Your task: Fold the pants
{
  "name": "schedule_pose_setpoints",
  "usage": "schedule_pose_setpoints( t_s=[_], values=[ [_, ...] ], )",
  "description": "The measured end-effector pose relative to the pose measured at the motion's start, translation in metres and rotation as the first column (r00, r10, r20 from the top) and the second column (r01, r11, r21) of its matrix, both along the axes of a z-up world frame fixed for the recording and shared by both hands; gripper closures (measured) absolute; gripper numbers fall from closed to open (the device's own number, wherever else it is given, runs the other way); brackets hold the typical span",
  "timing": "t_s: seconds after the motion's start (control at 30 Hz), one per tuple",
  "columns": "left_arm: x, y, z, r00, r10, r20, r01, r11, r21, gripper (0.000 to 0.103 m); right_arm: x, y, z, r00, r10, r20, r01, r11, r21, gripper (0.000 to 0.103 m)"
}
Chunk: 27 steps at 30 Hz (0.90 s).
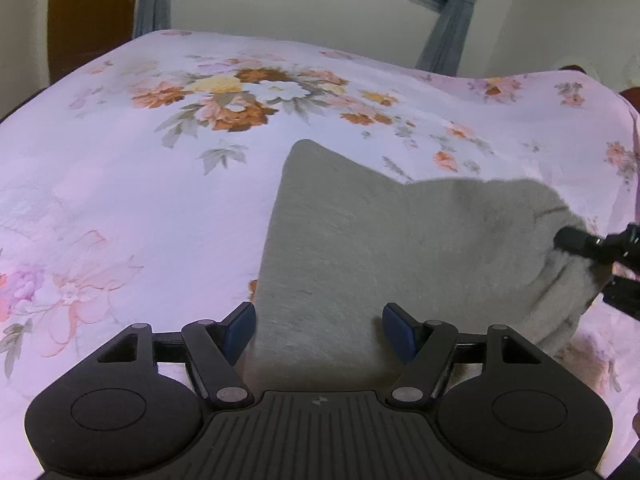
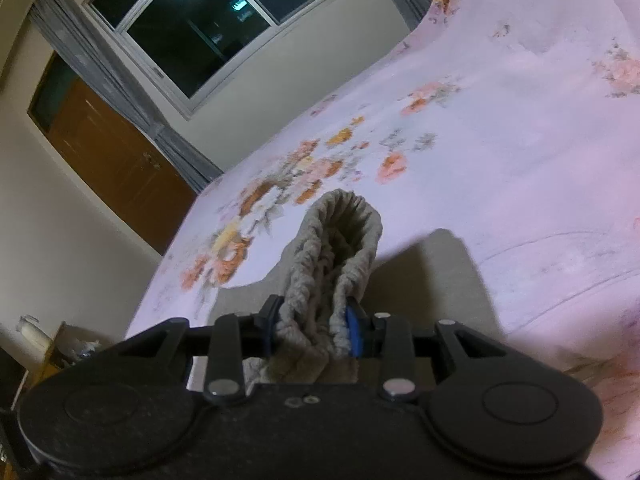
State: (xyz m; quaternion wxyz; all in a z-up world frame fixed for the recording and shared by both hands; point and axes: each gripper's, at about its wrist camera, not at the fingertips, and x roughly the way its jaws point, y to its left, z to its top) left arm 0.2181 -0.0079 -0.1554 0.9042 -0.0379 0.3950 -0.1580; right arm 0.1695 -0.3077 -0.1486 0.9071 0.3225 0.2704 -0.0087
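Grey pants on the bed: soft, light, floppy knit. Right claw clamps the bunched elastic waistband; left claw gapes wide over the near edge, probably holding nothing. Best grips: waistband and hems.

A floral bedsheet is covering the bed; beyond its far edge, grey curtains are hanging beside a dark window and a brown door.

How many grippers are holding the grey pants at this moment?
1. The right gripper is shut on the bunched waistband of the grey pants. The left gripper is open above the fabric.
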Motion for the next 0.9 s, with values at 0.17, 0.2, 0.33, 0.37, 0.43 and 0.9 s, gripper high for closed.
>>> schedule_pose_setpoints(
  t_s=[0.17, 0.2, 0.33, 0.37, 0.43, 0.9],
  values=[
    [0.002, -0.014, -0.012, 1.000, -0.017, -0.024, 0.018, 0.999, 0.040, 0.033, -0.004, -0.016, -0.028, 0.994, -0.080, -0.070, 0.077, 0.996, -0.051, 0.076],
    [0.002, -0.014, -0.014, 0.999, -0.014, -0.031, 0.015, 0.999, 0.042, 0.033, -0.007, -0.021, -0.027, 0.993, -0.100, -0.056, 0.099, 0.995, -0.033, 0.081],
    [0.004, -0.015, -0.017, 0.999, -0.002, -0.036, 0.003, 0.999, 0.034, 0.033, -0.001, -0.023, -0.011, 0.997, -0.063, -0.041, 0.060, 0.995, -0.078, 0.089],
    [0.004, -0.016, -0.018, 0.999, -0.002, -0.036, 0.003, 0.999, 0.038, 0.033, 0.001, -0.020, -0.010, 0.997, -0.048, -0.055, 0.042, 0.994, -0.099, 0.085],
    [0.004, -0.017, -0.020, 0.999, 0.000, -0.036, 0.002, 0.999, 0.039, 0.033, -0.002, -0.012, -0.005, 0.999, -0.029, -0.041, 0.023, 0.990, -0.139, 0.079],
    [0.006, -0.031, -0.025, 0.999, -0.034, -0.042, 0.036, 0.998, 0.043, 0.027, 0.029, 0.064, -0.002, 0.979, 0.172, -0.114, -0.202, 0.910, -0.363, 0.068]
  ],
)
